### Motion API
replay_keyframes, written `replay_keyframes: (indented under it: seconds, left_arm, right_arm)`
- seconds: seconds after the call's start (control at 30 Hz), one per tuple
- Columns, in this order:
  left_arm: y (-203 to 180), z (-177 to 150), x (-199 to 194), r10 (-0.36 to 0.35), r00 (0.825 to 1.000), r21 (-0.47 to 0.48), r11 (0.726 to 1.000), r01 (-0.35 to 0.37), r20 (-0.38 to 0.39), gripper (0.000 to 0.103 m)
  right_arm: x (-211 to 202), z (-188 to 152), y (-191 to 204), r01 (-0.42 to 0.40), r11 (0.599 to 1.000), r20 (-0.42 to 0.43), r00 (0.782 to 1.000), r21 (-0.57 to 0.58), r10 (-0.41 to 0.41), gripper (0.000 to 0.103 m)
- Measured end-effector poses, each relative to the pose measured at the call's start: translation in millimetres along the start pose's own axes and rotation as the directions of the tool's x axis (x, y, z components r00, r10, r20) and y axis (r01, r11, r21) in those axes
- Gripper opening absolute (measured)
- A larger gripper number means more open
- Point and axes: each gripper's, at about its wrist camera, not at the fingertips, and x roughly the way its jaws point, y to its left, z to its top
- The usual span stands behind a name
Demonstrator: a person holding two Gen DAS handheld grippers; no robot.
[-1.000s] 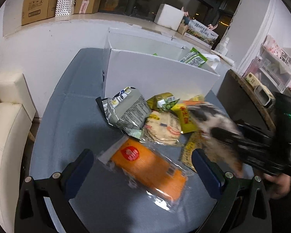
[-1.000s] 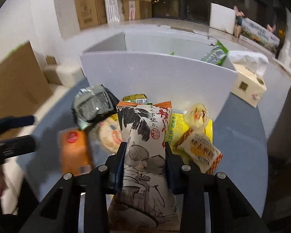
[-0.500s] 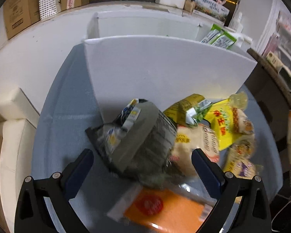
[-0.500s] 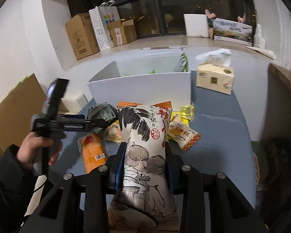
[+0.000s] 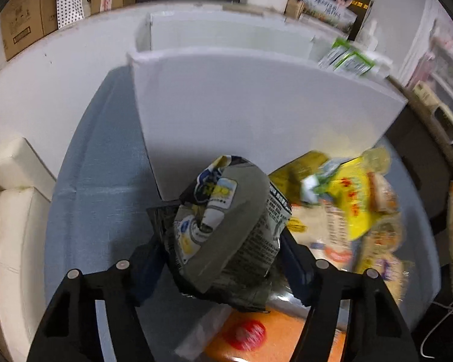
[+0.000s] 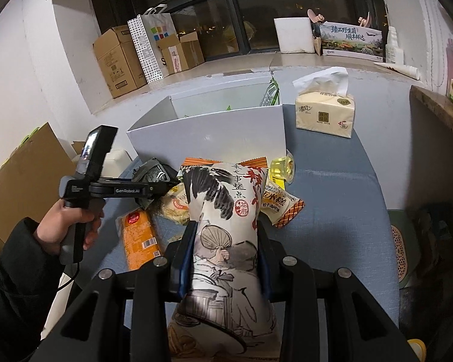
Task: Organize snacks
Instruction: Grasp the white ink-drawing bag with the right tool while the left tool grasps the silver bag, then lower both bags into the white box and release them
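My left gripper (image 5: 223, 259) is shut on a grey snack bag (image 5: 226, 226), just in front of the white open box (image 5: 256, 111). My right gripper (image 6: 225, 253) is shut on a tall white bag with ink drawings (image 6: 226, 226), held above the table. In the right wrist view the left gripper (image 6: 163, 185) shows at the grey bag (image 6: 149, 175). An orange packet (image 5: 271, 341), a yellow bag (image 5: 353, 205) and round crackers (image 5: 329, 229) lie on the blue table (image 5: 99, 187). Green packets (image 5: 344, 60) stand in the box.
A tissue box (image 6: 324, 111) stands right of the white box (image 6: 208, 135). A small wrapped cake (image 6: 282, 203) and a jelly cup (image 6: 282, 167) lie on the table. Cardboard boxes (image 6: 117, 60) sit on the sill. A cream seat (image 5: 12, 211) is at the left.
My left gripper moved forward over the orange packet and closed on the grey bag. My right gripper pulled back and up, still holding the ink-drawing bag.
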Motion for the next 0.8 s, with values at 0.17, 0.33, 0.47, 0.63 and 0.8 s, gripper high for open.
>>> replay_keyframes:
  seconds: [0.17,0.33,0.47,0.63,0.8]
  left_arm:
    - [2,-18,-58,-0.121,0.983,-0.058,0.99,0.13,0.136,0.072]
    - [4,-22,-113,-0.196,0.94,-0.081,0.971,0.227,0.278,0.072]
    - [0,6,-135,-0.178,0.918,-0.066,0.974,0.215,0.354,0.073]
    - [-2,66,-120,-0.122,0.919,-0.076,0.984,0.161,0.375,0.073]
    - [-2,116,-71,-0.072,0.942,-0.127,0.985,0.12,0.327,0.073]
  right_arm:
    - [-1,1,4,-0.007,1.0,0.011,1.0,-0.006,0.007,0.038]
    - [4,14,11,-0.035,0.999,0.034,0.999,-0.012,0.036,0.038]
    - [18,46,17,-0.051,0.998,0.061,0.997,-0.02,0.053,0.038]
    - [54,113,18,-0.048,0.999,0.098,0.994,0.007,0.047,0.038]
    - [102,177,3,0.004,0.997,0.104,0.994,0.076,-0.012,0.038]
